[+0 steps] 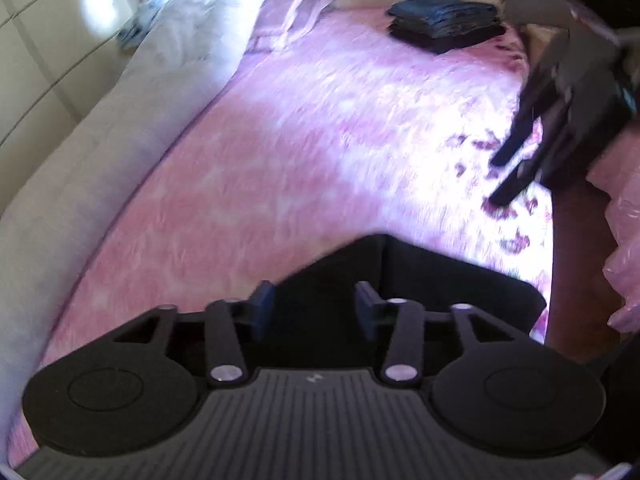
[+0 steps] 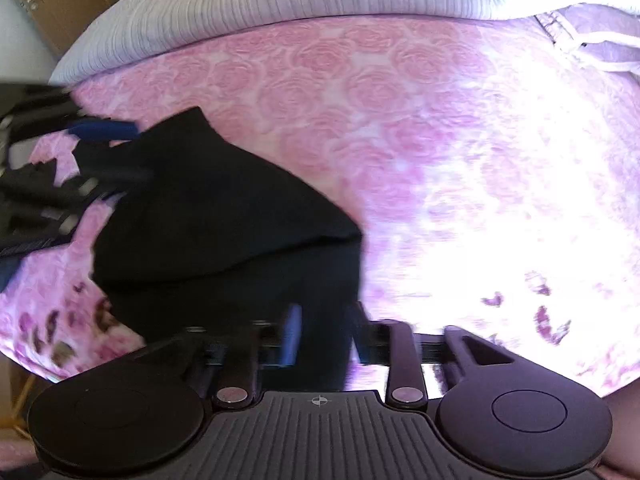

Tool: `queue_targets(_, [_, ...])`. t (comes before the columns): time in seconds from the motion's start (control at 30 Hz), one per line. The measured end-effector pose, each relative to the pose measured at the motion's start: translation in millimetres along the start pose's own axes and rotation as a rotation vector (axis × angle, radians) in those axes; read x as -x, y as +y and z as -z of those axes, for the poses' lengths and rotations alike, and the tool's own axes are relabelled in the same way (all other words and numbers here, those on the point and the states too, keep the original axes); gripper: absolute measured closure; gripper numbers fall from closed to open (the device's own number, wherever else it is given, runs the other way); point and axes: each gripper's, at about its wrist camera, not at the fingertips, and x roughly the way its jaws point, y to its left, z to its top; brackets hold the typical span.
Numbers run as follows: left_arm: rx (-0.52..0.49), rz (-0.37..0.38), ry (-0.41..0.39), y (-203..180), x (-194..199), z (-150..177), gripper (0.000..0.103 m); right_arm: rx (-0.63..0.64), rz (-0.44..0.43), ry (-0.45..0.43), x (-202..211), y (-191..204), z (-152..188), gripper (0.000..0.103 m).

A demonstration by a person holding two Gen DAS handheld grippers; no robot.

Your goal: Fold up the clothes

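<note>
A black garment (image 2: pixel 224 216) lies partly folded on the pink rose-patterned bedspread (image 2: pixel 360 92). My right gripper (image 2: pixel 325 336) hangs over the garment's near edge with its blue pads (image 2: pixel 292 336) apart and not pressing on the cloth. In the left wrist view the same garment (image 1: pixel 400 276) lies under my left gripper (image 1: pixel 314 306), whose pads also stand apart with cloth beneath the gap. Each gripper shows in the other's view: the right gripper (image 1: pixel 500 180) at the far right, the left gripper (image 2: pixel 120 154) at the garment's far corner. Both views are motion-blurred.
A stack of folded dark clothes (image 1: pixel 444 22) sits at the bed's far end. A pale quilted blanket (image 1: pixel 120 128) runs along the bed's left side. A pink garment with drawstrings (image 1: pixel 296 12) lies near it. Pink plastic (image 1: pixel 624 240) lies off the bed's right edge.
</note>
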Motion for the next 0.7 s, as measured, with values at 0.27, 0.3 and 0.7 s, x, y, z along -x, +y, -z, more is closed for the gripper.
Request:
queue_targets(0.27, [0.278, -0.090, 0.258, 65, -19, 117, 0.044, 0.236, -0.117, 0.016, -48, 39, -17, 0.037])
queue_targets(0.3, [0.283, -0.096, 0.269, 69, -23, 128, 0.042, 0.276, -0.127, 0.015, -59, 54, -21, 0.034])
queue_targets(0.7, [0.510, -0.014, 0.220, 98, -54, 206, 0.050, 0.515, 0.028, -0.082, -238, 188, -103, 0.026])
